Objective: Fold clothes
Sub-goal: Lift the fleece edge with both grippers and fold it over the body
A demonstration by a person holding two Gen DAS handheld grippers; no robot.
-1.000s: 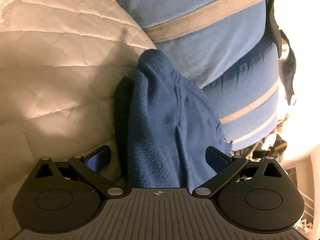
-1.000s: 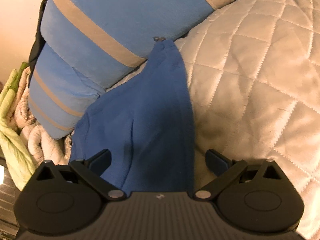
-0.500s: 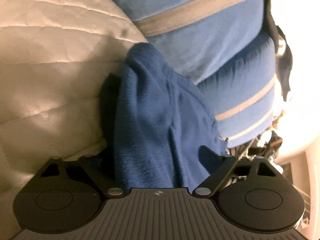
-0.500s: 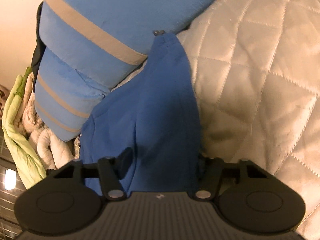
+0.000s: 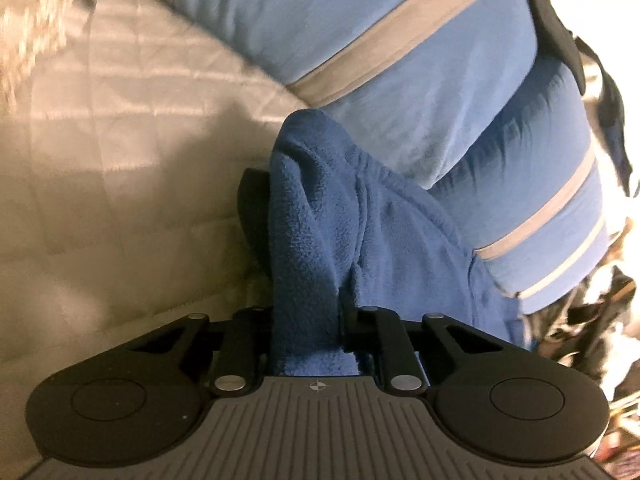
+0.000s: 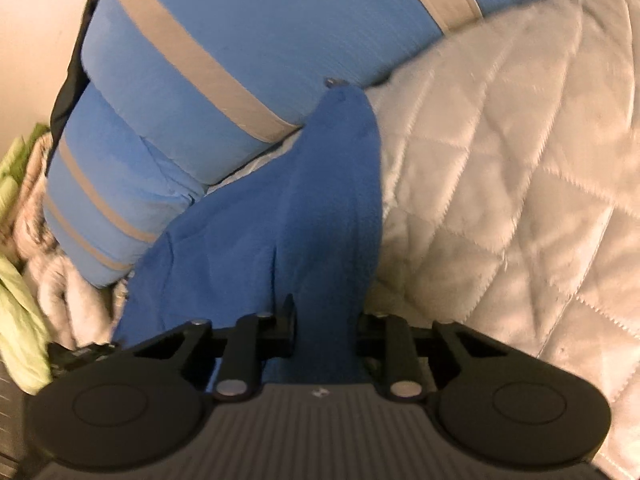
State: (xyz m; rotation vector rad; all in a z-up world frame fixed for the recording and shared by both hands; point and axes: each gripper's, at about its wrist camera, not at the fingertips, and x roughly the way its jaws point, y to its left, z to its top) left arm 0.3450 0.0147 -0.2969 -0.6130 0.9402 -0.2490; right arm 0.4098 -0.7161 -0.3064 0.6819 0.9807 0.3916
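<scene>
A: Left gripper (image 5: 306,320)?
B: Clamped on dark blue fleece garment (image 5: 320,208), frame centre, over the quilted bedspread (image 5: 120,168).
A: Right gripper (image 6: 326,320)?
B: Pinching the same fleece (image 6: 320,208), centre; striped blue pillows (image 6: 192,92) upper left

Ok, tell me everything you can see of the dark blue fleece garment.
The dark blue fleece garment is soft and nubby, with a stitched seam running down it. It rises in a bunched ridge over the quilted cream bedspread, against the lighter blue striped bedding. The left gripper and the right gripper are each shut on a fold of it.
</scene>
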